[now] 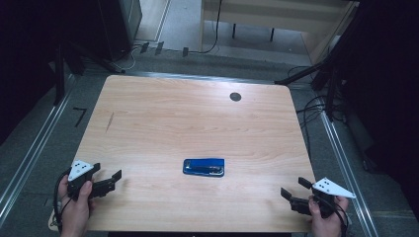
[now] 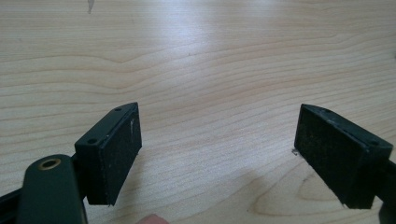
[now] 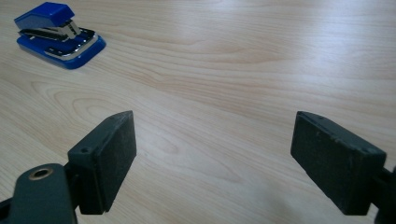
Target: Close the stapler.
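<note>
So here's where I'm at: the blue stapler [image 1: 203, 167] lies flat on the desk [image 1: 163, 118], a bit toward the near edge from the middle, long side running 9 to 3 o'clock. Nothing is touching it. From the right gripper view it sits up at about 10 o'clock, well apart from the jaws, with the metal mouth end facing my way, which makes that the handier side to come at.

Left hand-held gripper [image 1: 109, 180] is parked near the near-left corner, roughly 8 o'clock from the stapler, jaws wide with bare wood between them. I read that as waiting out of the way so it doesn't crowd the approach.

Right hand-held gripper [image 1: 294, 191] is over at the near-right corner, about 4 o'clock from the stapler, jaws spread wide and empty too. Both point inward at the stapler, so I'd guess that's the target, and the wide spread gives room to go around its body. Desk is otherwise bare apart from a dark round cable hole [image 1: 235, 97] near the far edge.
</note>
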`<control>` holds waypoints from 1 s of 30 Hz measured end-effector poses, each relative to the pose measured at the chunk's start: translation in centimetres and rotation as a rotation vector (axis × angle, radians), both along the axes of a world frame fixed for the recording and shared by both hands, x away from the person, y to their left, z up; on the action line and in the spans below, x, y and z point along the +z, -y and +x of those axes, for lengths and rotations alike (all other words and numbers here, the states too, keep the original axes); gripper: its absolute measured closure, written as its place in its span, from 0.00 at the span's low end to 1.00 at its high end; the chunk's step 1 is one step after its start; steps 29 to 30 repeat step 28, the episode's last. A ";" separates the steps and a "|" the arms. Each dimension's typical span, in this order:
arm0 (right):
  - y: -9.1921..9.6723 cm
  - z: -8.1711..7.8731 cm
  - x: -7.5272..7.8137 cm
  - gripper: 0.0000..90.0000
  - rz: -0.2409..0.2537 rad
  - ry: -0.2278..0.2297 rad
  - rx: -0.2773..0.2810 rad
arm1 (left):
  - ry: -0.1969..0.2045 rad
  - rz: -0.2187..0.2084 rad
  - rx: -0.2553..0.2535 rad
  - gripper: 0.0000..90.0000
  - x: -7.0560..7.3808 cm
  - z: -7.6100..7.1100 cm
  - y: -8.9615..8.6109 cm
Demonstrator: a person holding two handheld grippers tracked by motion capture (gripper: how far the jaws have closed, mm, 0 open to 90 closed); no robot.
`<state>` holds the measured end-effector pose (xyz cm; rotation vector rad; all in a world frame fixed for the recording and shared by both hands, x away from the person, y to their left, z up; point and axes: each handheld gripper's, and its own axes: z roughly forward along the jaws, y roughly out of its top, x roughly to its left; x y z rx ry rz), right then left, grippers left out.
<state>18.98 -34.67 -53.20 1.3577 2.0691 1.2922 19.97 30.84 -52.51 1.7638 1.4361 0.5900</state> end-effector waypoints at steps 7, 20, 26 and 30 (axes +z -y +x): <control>1.8 -0.4 -0.4 0.03 -0.010 -0.008 -0.043 | -0.001 0.001 0.001 0.17 0.0 0.0 0.0; 3.6 -0.1 -1.5 0.00 0.093 0.010 -0.082 | -0.008 -0.009 -0.013 0.17 0.0 0.1 0.0; 3.2 0.2 -2.1 0.00 0.068 -0.019 -0.090 | -0.011 -0.009 -0.015 0.17 0.0 0.1 0.0; 3.1 0.1 -2.1 0.00 0.070 -0.022 -0.091 | -0.014 -0.005 -0.015 0.17 0.0 0.2 0.0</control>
